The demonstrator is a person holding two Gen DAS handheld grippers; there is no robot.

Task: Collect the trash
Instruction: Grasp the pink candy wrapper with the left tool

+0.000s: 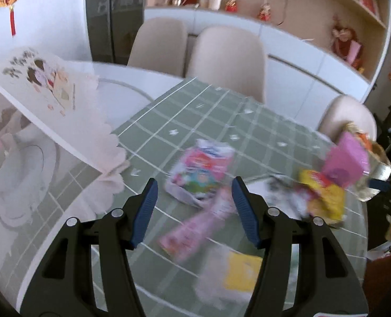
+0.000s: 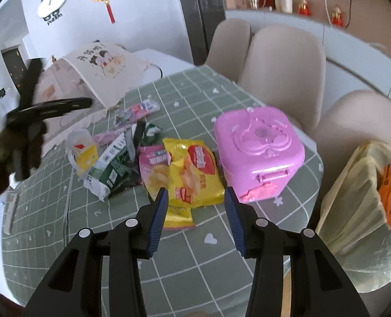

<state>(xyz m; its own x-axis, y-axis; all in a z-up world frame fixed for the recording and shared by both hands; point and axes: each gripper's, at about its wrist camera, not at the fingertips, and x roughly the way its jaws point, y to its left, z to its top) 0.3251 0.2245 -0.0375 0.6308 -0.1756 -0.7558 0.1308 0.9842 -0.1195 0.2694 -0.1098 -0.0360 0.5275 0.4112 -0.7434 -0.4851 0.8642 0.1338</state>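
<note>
Left gripper (image 1: 194, 206): spread wide, empty, above blurred wrappers (image 1: 198, 174) at frame centre. Right gripper (image 2: 194, 208): spread, empty; sharp only here, yellow chip bag (image 2: 192, 174) beside pink box (image 2: 261, 150).

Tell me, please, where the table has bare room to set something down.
Bare cloth lies on the near side, between the right gripper and the table edge, and beyond the pink box toward the chairs. The middle is crowded: yellow chip bag, green wrapper and pink wrappers overlap.
</note>
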